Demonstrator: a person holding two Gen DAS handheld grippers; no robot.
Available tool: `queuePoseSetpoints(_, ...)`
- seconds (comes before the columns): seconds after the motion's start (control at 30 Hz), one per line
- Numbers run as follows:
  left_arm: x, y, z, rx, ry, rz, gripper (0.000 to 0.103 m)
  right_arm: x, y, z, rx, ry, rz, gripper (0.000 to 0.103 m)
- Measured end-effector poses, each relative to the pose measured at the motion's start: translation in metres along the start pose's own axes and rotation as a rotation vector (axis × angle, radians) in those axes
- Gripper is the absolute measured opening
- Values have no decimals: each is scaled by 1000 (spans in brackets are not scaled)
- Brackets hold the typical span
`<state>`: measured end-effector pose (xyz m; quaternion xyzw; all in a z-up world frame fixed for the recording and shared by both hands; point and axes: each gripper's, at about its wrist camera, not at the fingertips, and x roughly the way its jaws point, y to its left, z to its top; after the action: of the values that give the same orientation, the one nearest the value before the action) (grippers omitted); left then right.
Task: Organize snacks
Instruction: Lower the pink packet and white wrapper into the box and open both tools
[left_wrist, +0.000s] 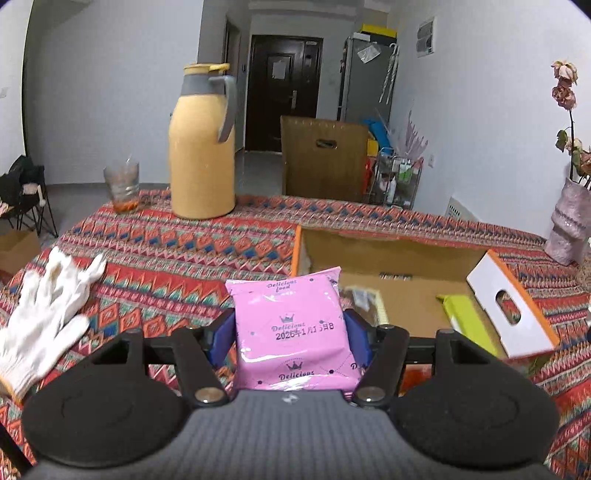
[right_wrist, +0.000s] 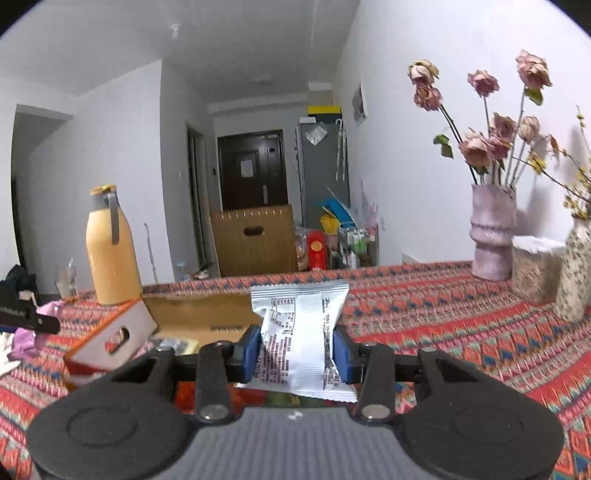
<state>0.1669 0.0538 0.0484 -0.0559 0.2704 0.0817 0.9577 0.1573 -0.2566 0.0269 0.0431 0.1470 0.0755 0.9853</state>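
here the left gripper clamps a pink snack packet above the patterned tablecloth, near the open cardboard box; the right gripper pinches a white snack packet, box at its left.

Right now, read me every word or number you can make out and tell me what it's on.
"Delicious food": top of the pink packet.
"Delicious": packet's middle and bottom, under crown marks.
"2026", then a blurred date: packet's middle.
White packet: print too small to read.
Box: dark print inside, blurred.
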Motion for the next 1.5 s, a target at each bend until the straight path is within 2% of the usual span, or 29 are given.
queuePoseSetpoints(0.43, 39, -40, 32, 11, -36, -22, 63, 82, 24, 38, -40, 26, 52, 40)
queuePoseSetpoints(0.7, 68, -46, 24, 15, -58, -10, 63, 120, 30, 22, -59, 78, 61, 40)
queuePoseSetpoints(0.8, 74, -44, 22, 19, -42, -25, 63, 128, 28, 16, -54, 113, 64, 40)
queuePoseSetpoints(1.13, 78, -45, 13, 33, -30, -24, 64, 132, 35, 5, -93, 155, 51, 41)
queuePoseSetpoints(1.2, 74, -45, 12, 34, -47, -22, 68, 131, 35, 4, -93, 156, 52, 45)
queuePoseSetpoints(1.3, 68, -44, 12, 29, -76, -18, 86, 128, 34, 5, -86, 150, 48, 51)
queuePoseSetpoints(1.37, 65, -43, 12, 23, -96, -9, 92, 125, 32, 5, -77, 140, 45, 77)
queuePoseSetpoints(1.43, 62, -41, 13, 4, -110, -7, 103, 120, 31, 6, -72, 122, 40, 90)
queuePoseSetpoints(1.5, 60, -39, 13, -12, -119, -2, 103, 117, 29, 7, -63, 108, 37, 99)
